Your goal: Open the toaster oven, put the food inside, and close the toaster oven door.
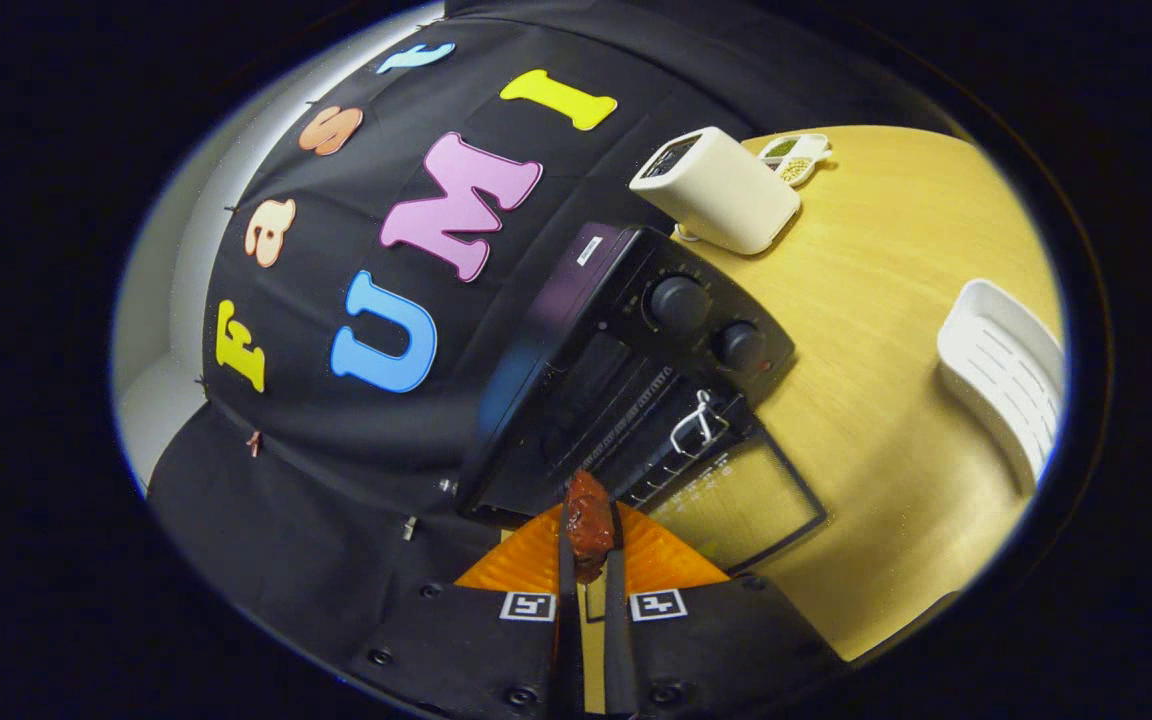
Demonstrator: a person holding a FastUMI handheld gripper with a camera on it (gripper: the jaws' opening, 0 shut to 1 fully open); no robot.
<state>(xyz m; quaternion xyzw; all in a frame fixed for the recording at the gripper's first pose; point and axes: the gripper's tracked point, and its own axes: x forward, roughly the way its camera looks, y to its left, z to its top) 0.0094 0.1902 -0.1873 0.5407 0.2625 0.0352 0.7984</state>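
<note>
A black toaster oven [636, 330] with two round knobs stands on the wooden table, just beyond the fingers. Its glass door [736, 500] is folded down flat, and the dark inside with a wire rack [636, 430] shows behind it. My gripper [588, 545] is shut on a reddish-brown piece of food [588, 520], which both fingers press from the sides. The food hangs right in front of the oven's open mouth, over the near corner of the lowered door. The whole scene appears tilted.
A white boxy appliance [718, 188] stands on the wooden table [886, 330] beyond the oven. A small white dish with green and tan contents [794, 156] lies past it. A white slatted rack [1006, 375] lies off to the side of the oven.
</note>
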